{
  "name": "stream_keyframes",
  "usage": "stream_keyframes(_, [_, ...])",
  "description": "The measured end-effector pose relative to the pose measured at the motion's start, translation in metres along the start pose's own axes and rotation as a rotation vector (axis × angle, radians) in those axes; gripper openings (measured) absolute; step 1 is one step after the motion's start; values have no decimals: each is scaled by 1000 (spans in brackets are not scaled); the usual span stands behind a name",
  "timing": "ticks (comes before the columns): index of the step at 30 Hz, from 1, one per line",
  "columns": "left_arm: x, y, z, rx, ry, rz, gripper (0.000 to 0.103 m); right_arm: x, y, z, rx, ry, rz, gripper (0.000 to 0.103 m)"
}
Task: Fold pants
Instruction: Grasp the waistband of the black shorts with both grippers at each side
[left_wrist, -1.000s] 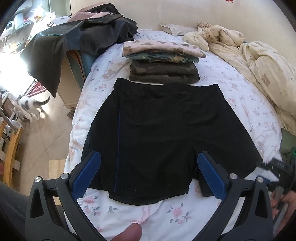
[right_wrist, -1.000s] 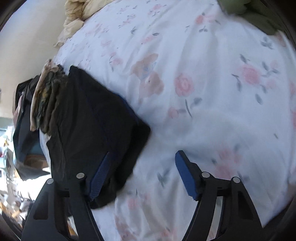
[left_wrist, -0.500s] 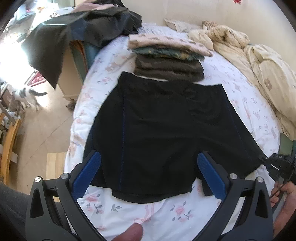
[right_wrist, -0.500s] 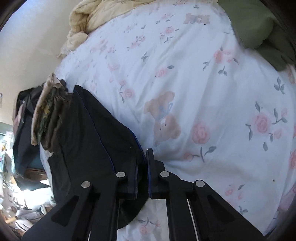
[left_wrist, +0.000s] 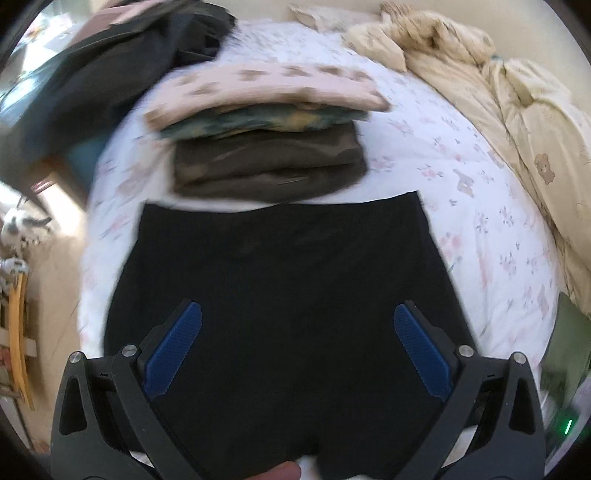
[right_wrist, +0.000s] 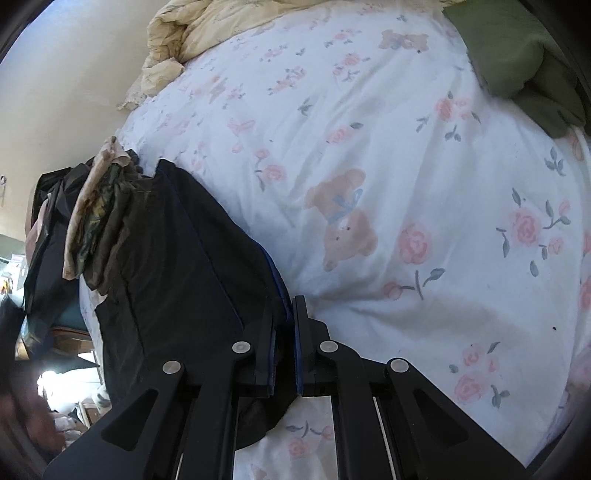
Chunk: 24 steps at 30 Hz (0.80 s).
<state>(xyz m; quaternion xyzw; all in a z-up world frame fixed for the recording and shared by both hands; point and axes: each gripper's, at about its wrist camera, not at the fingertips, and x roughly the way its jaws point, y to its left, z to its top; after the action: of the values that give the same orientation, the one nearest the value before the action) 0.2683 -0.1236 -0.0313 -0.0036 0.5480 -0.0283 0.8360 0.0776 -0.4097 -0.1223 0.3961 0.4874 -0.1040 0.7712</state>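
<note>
Black shorts (left_wrist: 280, 295) on white sheet (right_wrist: 406, 184) with pink roses

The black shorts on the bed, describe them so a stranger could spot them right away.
On the floral bedsheet, just in front of the stack of folded clothes, lie the black shorts, spread flat. Unlike the folded pieces, they are unfolded, plain black with thin blue side stripes, one leg pinched by the right tongs.

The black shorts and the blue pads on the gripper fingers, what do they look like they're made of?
Black shorts: thin, matte woven or knit fabric, probably synthetic; it lies limp and creases softly where the right gripper pinches it. Blue pads: likely rubber or soft plastic, with a fine ribbed grip texture.
</note>
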Motion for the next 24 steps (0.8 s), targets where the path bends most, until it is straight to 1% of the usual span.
stream_keyframes(1, [15, -18, 13, 11, 37, -9, 103, -1, 1, 0, 6, 0, 7, 6])
stream_keyframes(3, [36, -43, 26, 17, 110, -30, 103, -3, 2, 1, 20, 1, 9, 6])
stream_keyframes(4, [45, -58, 31, 23, 133, -44, 103, -4, 3, 1, 28, 3, 12, 6])
stream_keyframes(5, [52, -73, 37, 37, 135, -45, 103, -4, 3, 1, 47, 7, 20, 6])
stream_keyframes(7, [66, -99, 48, 75, 120, -20, 103, -6, 2, 2, 77, 1, 23, 6])
stream_keyframes(11, [100, -140, 70, 109, 154, -2, 102, -3, 3, 5, 98, 4, 13, 6])
stream_keyframes(12, [107, -149, 75, 124, 149, 9, 100, -2, 1, 6, 111, 10, 13, 6])
stream_keyframes(13, [116, -154, 80, 137, 147, 21, 98, -1, 0, 6, 123, 12, 13, 6])
stream_keyframes(14, [128, -162, 85, 150, 155, 26, 94, -2, 0, 6, 129, 13, 15, 6])
stream_keyframes(15, [136, -165, 89, 158, 162, 30, 85, -2, 1, 6, 126, 11, 14, 6])
stream_keyframes(16, [146, -168, 91, 159, 175, 39, 81, -3, 3, 6, 127, 12, 26, 6])
stream_keyframes(17, [154, -169, 92, 153, 193, 42, 74, -4, 3, 6, 134, 17, 43, 6])
stream_keyframes(18, [161, -169, 92, 140, 213, 42, 69, -5, 4, 7, 139, 22, 56, 6])
stream_keyframes(20, [171, -172, 90, 124, 243, 27, 70, -7, 9, 8, 126, 19, 69, 6])
stream_keyframes(21, [173, -174, 90, 135, 236, 33, 69, -8, 11, 8, 122, 18, 74, 6])
stream_keyframes(24, [179, -183, 92, 197, 196, 102, 69, -9, 16, 8, 108, 18, 80, 6])
